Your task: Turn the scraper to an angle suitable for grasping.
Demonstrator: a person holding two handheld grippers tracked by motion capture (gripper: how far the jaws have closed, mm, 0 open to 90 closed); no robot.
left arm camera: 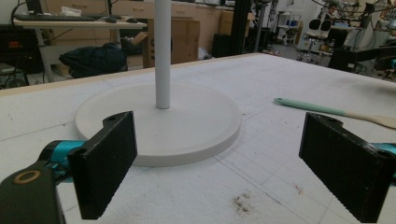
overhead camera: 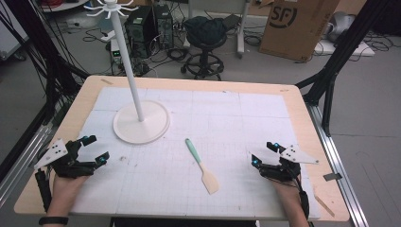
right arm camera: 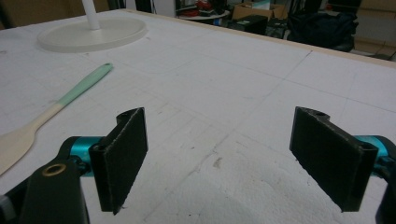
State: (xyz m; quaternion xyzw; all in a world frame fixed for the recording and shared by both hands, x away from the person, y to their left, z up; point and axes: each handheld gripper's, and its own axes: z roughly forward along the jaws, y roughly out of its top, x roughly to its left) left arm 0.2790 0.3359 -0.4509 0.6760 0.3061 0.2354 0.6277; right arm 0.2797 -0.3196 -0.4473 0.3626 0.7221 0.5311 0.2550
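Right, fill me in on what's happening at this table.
A person holds a gripper in each hand, resting near the table's front edge. The left gripper and right gripper both have their jaws open and hold nothing. Between them lies a wooden spatula with a mint-green handle, untouched. A white stand with a round base sits behind it.

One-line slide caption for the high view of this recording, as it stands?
Both grippers, left and right, rest open on the gridded table, flanking a green-handled spatula near a white hook stand.

Even, soft overhead light; shadows are faint. The white tabletop (overhead camera: 227, 118) looks bright without glare. Both gripper views are dimmer, with slightly blurred backgrounds.
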